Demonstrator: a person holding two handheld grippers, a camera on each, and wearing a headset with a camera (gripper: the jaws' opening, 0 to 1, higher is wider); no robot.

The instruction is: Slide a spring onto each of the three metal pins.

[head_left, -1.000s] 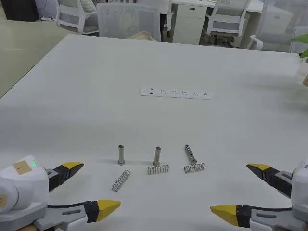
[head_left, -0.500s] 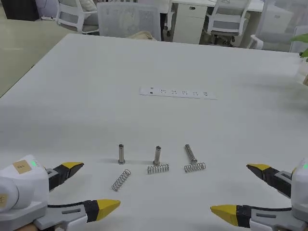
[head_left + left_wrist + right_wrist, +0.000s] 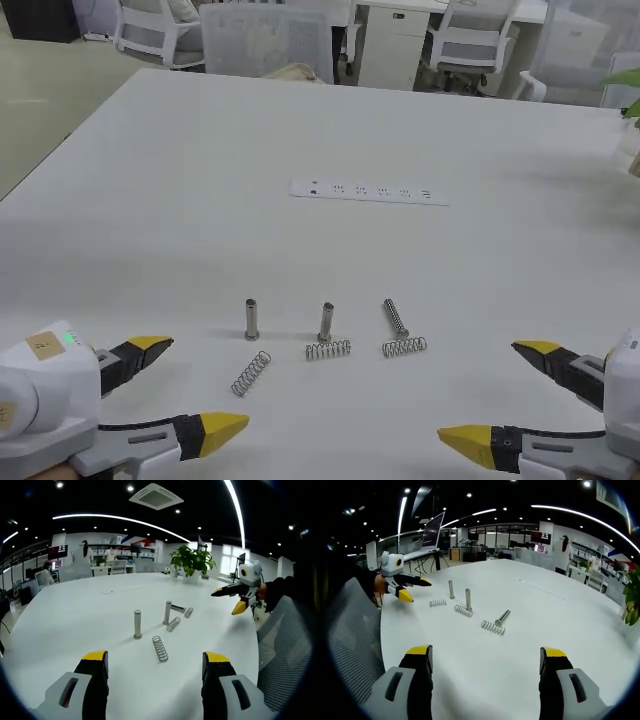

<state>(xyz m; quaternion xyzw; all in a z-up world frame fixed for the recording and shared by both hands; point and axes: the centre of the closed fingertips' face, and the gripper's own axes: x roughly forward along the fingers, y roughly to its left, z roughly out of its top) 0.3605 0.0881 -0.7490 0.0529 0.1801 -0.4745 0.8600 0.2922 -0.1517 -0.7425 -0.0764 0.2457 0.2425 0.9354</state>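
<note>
A tan sticker (image 3: 45, 346) on the left claw (image 3: 200, 384) is illegibly small.

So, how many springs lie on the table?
3: left spring near the left pin, middle spring beside the middle pin, right spring beside the right pin.

Three short metal pins stand in a row toward the near edge of the table (image 3: 300, 130). The left pin (image 3: 252, 319) and middle pin (image 3: 326, 323) are upright; the right pin (image 3: 396, 318) lies on its side. All three springs lie loose. The left spring (image 3: 251, 373) sits slanted, nearer the edge than its pin. The middle spring (image 3: 328, 349) and right spring (image 3: 404, 347) lie along the edge, just beside their pins.
</note>
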